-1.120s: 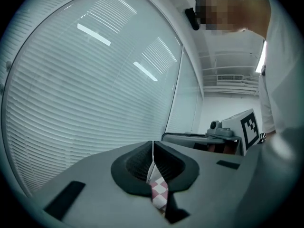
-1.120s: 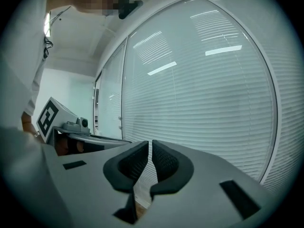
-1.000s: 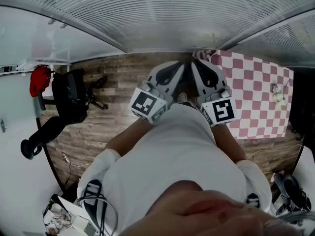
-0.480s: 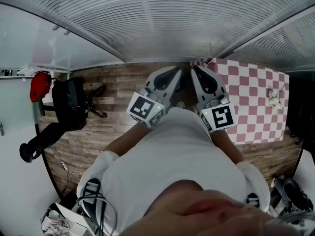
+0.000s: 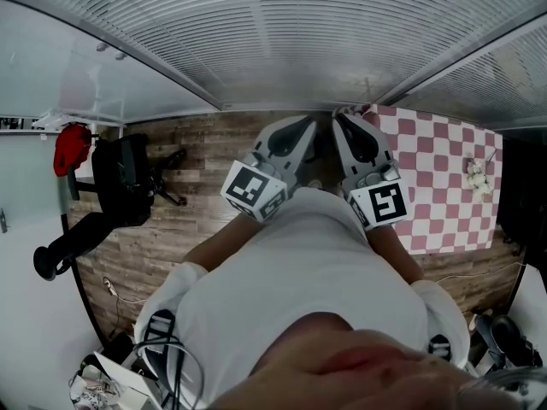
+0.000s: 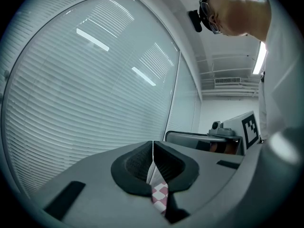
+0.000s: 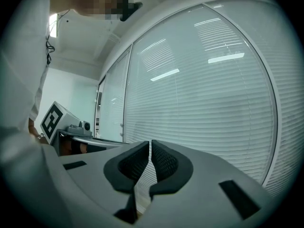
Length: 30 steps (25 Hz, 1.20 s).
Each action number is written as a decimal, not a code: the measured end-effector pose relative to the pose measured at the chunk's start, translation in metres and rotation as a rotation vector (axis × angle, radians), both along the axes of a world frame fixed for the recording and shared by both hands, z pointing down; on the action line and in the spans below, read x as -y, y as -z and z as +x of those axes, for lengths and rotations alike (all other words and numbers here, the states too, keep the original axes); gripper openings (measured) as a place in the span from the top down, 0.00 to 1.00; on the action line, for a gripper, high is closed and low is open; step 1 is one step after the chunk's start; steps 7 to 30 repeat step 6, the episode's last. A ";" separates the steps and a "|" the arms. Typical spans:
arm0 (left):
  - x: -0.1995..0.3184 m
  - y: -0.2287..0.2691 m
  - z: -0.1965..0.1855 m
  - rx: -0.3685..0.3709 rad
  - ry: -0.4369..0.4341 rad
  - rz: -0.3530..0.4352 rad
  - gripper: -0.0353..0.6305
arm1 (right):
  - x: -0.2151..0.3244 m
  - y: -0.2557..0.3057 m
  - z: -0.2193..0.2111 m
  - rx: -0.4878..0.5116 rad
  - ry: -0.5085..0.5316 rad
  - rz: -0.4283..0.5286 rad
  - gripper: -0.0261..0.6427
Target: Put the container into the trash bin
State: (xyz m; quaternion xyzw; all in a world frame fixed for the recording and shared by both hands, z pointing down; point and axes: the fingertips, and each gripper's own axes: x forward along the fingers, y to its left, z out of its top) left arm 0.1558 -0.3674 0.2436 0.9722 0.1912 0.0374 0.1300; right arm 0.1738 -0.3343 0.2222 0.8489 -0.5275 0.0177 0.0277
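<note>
No container and no trash bin shows in any view. In the head view my left gripper (image 5: 301, 128) and right gripper (image 5: 344, 125) are held side by side in front of the person's white shirt. Both point level toward the window blinds (image 5: 282, 32). In the left gripper view the jaws (image 6: 152, 148) are shut with nothing between the pads; a strip of checked cloth shows through the slit below them. The right gripper (image 7: 150, 148) also has its pads together and holds nothing. Each gripper view shows the other gripper's marker cube at its side.
A table with a pink and white checked cloth (image 5: 436, 186) stands at the right, with a small white object (image 5: 475, 171) on it. A black chair (image 5: 120, 178) and a red item (image 5: 70, 148) stand at the left on the wooden floor (image 5: 171, 229). Cables lie near the person's feet.
The head view has shifted a little, so the table and floor sit slightly differently in the picture. Both grippers stay side by side and shut.
</note>
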 end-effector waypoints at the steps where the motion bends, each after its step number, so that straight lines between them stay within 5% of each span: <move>1: 0.001 0.000 0.001 -0.001 0.001 -0.001 0.89 | 0.001 0.000 0.001 0.000 0.000 0.000 0.90; 30: 0.007 0.000 0.002 0.001 0.011 -0.008 0.89 | 0.004 0.000 0.002 -0.002 -0.002 0.001 0.90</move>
